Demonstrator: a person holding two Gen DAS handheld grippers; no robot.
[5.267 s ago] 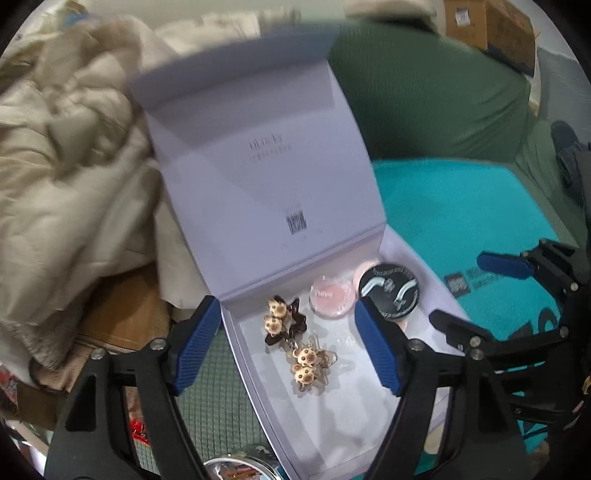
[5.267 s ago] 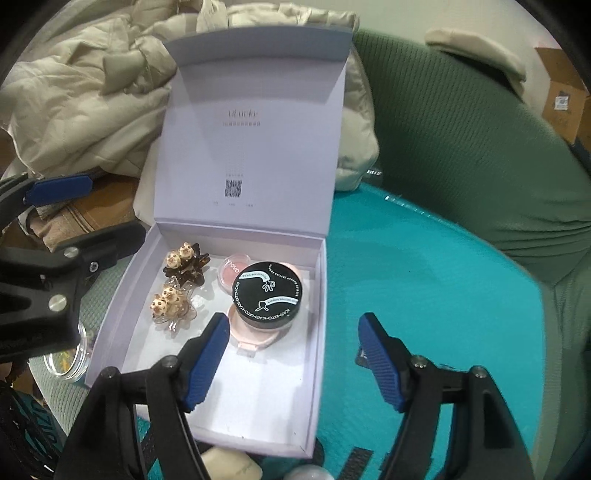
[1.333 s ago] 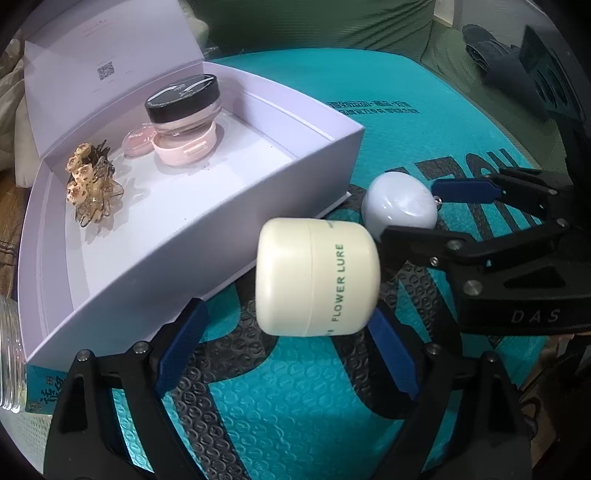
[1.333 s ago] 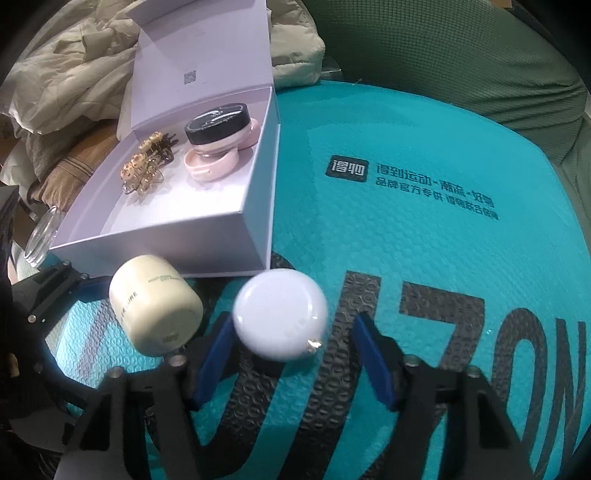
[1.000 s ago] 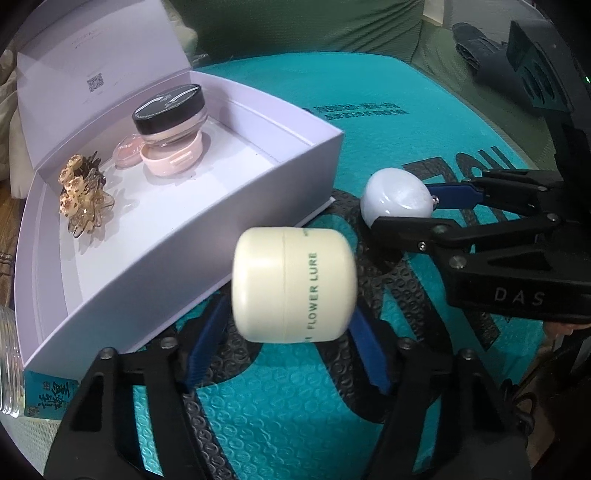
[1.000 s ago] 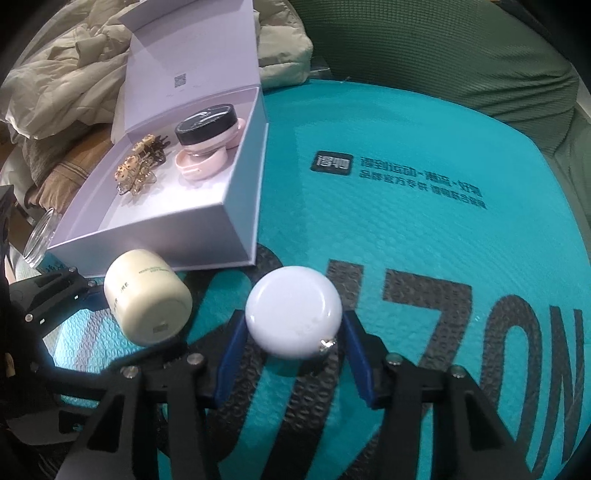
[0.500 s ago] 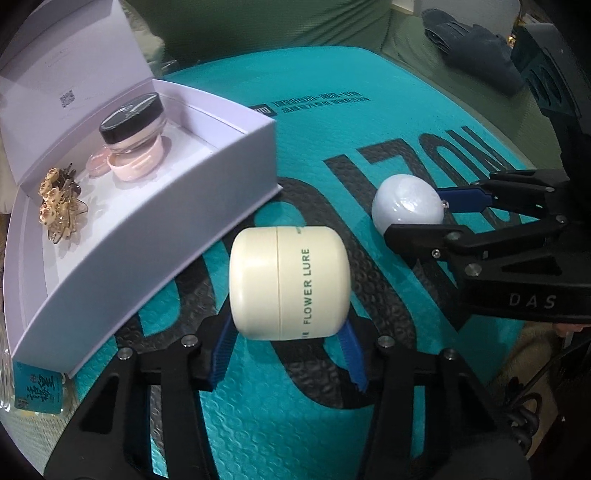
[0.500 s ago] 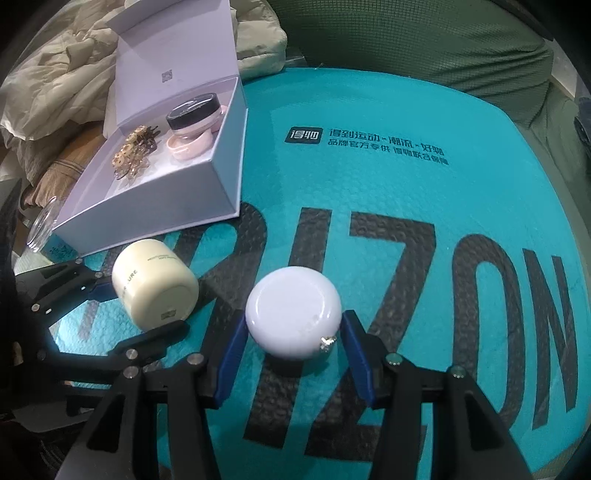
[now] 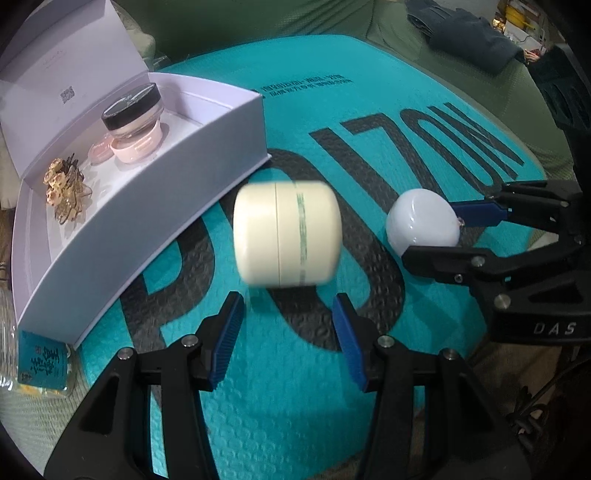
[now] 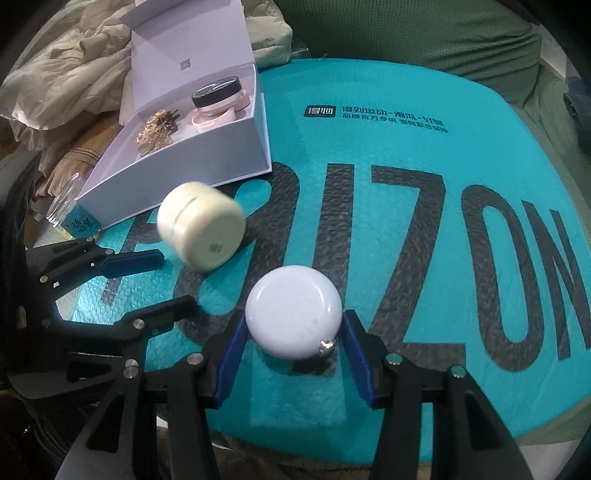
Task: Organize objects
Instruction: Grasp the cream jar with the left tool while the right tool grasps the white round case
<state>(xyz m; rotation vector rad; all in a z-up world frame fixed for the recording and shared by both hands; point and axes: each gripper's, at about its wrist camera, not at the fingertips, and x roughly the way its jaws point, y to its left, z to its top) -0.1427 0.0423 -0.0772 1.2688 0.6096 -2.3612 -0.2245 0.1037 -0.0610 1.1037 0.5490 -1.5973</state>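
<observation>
A cream jar [image 9: 288, 234] shows motion-blurred just beyond the tips of my left gripper [image 9: 288, 325]. The blue pads stand apart with nothing between them. From the right wrist view the jar [image 10: 201, 230] sits past the left gripper [image 10: 173, 280], over the teal mat [image 10: 424, 177]. My right gripper [image 10: 291, 325] is shut on a round white case [image 10: 293, 314] with a small metal clasp. That case [image 9: 423, 221] also appears at the right of the left wrist view. The open lilac box [image 9: 166, 177] holds a black-lidded jar [image 9: 133, 110] on a pink compact and gold hair clips [image 9: 64, 192].
A glass jar [image 9: 5, 332] and a teal-labelled packet [image 9: 44, 363] lie by the box's near corner. A beige coat [image 10: 66, 74] is piled behind the box. Green sofa fabric [image 10: 406, 33] surrounds the mat, with a dark cloth [image 9: 469, 37] at the far right.
The cream jar has left the left gripper's pads and now sits blurred ahead of the fingertips. Both grippers have drifted away from the box across the mat; the right one keeps its case.
</observation>
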